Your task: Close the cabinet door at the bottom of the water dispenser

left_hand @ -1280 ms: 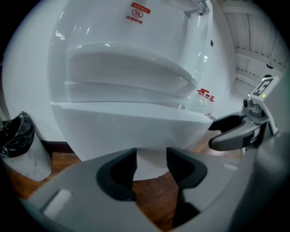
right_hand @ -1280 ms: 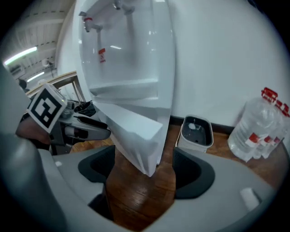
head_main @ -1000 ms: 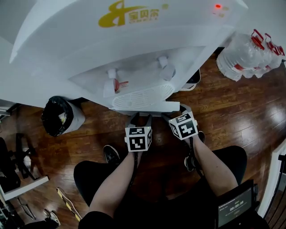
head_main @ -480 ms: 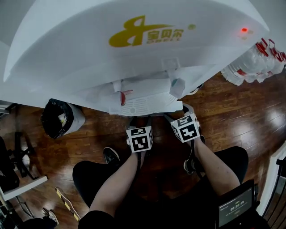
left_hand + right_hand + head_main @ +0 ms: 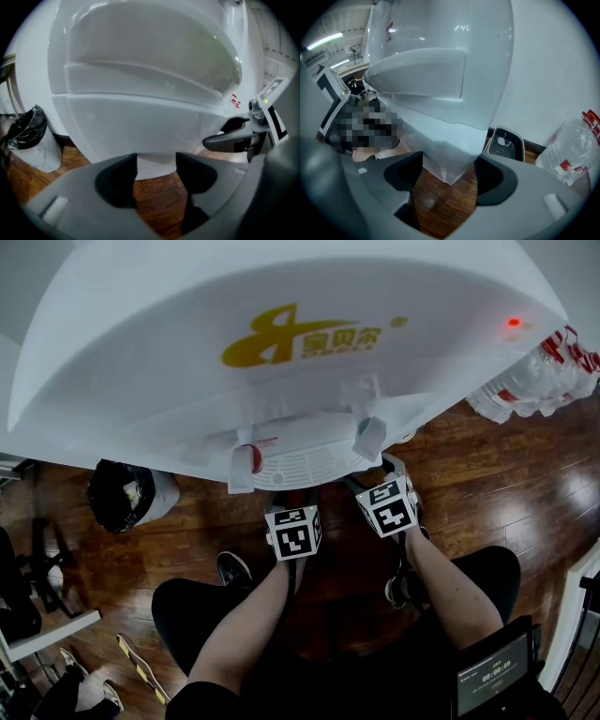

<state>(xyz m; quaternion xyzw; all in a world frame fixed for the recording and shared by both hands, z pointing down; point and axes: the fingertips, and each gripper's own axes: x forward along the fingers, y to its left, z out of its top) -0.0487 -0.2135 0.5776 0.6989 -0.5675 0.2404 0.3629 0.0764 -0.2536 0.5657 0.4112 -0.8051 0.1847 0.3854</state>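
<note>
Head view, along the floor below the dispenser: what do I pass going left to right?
bin lined with a black bag → black shoe → left gripper → right gripper → water bottles

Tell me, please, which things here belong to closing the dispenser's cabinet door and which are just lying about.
Job in hand: water dispenser; its lower front panel, probably the door; left gripper and right gripper, both open and empty.

Lying about: black-lined bin; pack of water bottles.
</note>
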